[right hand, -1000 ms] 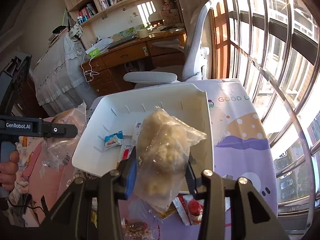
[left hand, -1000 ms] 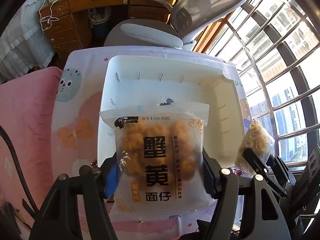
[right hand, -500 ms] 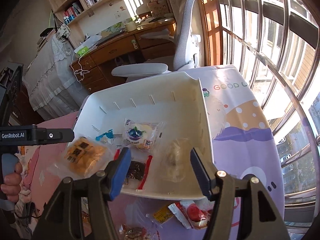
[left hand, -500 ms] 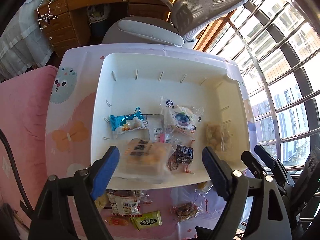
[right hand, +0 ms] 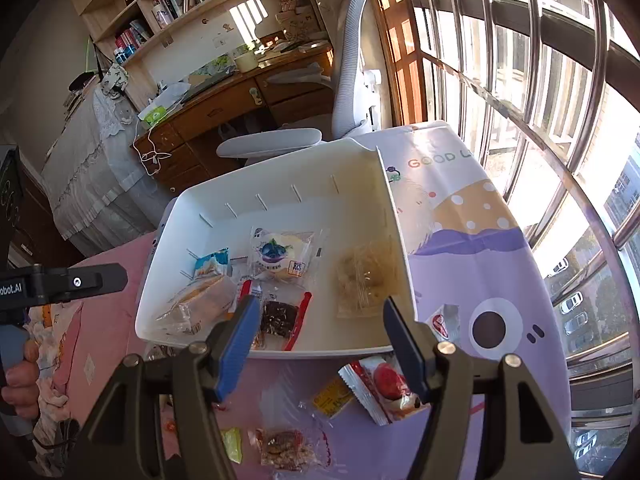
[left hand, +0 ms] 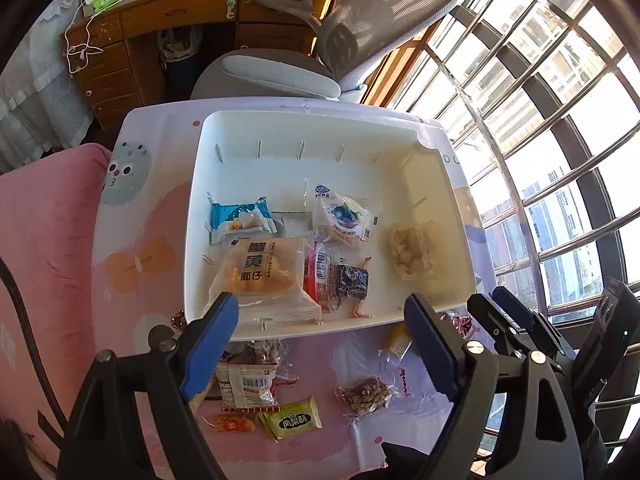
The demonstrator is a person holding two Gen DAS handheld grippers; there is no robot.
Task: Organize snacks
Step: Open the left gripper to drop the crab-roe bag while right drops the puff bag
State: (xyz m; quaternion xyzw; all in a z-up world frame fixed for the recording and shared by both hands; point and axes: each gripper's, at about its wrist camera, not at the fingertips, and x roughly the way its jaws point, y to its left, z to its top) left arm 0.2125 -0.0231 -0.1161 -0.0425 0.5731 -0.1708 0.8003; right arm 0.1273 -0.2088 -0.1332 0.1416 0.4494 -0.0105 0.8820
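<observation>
A white bin (left hand: pixel 320 128) (right hand: pixel 280 196) stands on the table and holds several snack packets. The orange crab-roe noodle pack (left hand: pixel 260 272) (right hand: pixel 196 300) lies at its near left. The clear bag of pale snacks (left hand: pixel 412 252) (right hand: pixel 364 280) lies at its right side. My left gripper (left hand: pixel 320 320) is open and empty above the bin's near rim. My right gripper (right hand: pixel 316 324) is open and empty above the bin's near edge. Loose packets lie on the table in front of the bin: a green one (left hand: pixel 292 418), a brown nut bar (left hand: pixel 364 394) (right hand: pixel 284 448) and a red-and-white one (right hand: pixel 384 384).
The table has a pink and purple cartoon cloth (right hand: pixel 472 240). A grey office chair (left hand: pixel 280 76) and a wooden desk (left hand: pixel 160 20) stand behind it. A barred window (left hand: pixel 560 120) runs along the right. The right gripper's body shows at the left view's lower right (left hand: pixel 528 328).
Both grippers opened and dropped their packs into the bin: the noodle pack from the left, the clear bag from the right. Both grippers then pulled back toward the near edge.
</observation>
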